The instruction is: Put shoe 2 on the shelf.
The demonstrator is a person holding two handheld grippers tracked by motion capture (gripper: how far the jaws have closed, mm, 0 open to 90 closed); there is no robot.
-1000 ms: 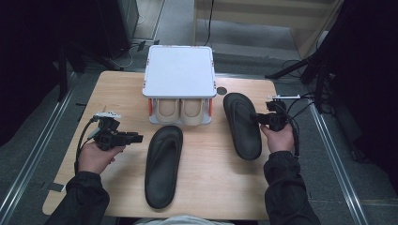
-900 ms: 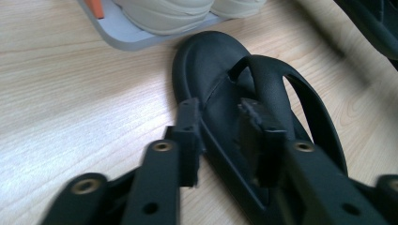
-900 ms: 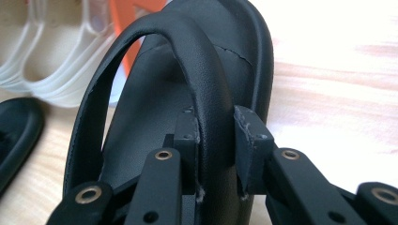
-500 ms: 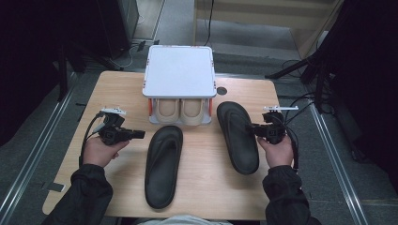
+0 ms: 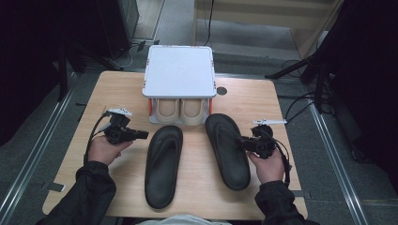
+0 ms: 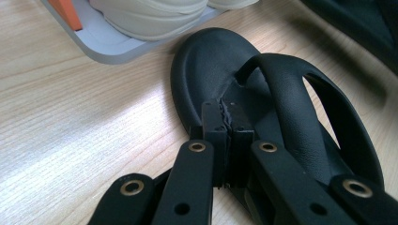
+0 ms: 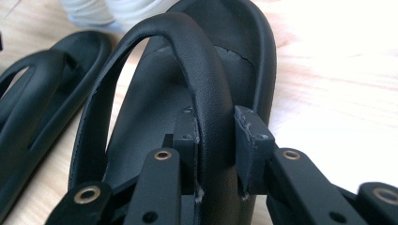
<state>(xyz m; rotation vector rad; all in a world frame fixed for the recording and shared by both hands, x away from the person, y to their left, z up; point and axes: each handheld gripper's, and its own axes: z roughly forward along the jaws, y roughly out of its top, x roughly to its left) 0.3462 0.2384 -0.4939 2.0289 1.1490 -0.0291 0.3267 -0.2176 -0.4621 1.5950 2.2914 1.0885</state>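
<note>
Sandals lie side by side at the near middle of the table (image 5: pixel 80 101): the right sandal (image 5: pixel 228 150) has slid in from the far right edge, its strap pinched in the right gripper (image 5: pixel 246 143), so the pair now lines up before the shoe rack (image 5: pixel 179 70). The left gripper (image 5: pixel 141 135) has snapped its jaws together on nothing, hand low, pointing at the left sandal (image 5: pixel 163 165).

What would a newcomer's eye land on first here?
Two black flip-flops lie side by side mid-table: the left flip-flop beside the shut left gripper, the right flip-flop with its strap clamped in the right gripper. Behind them, a white-lidded rack holds beige shoes.
</note>
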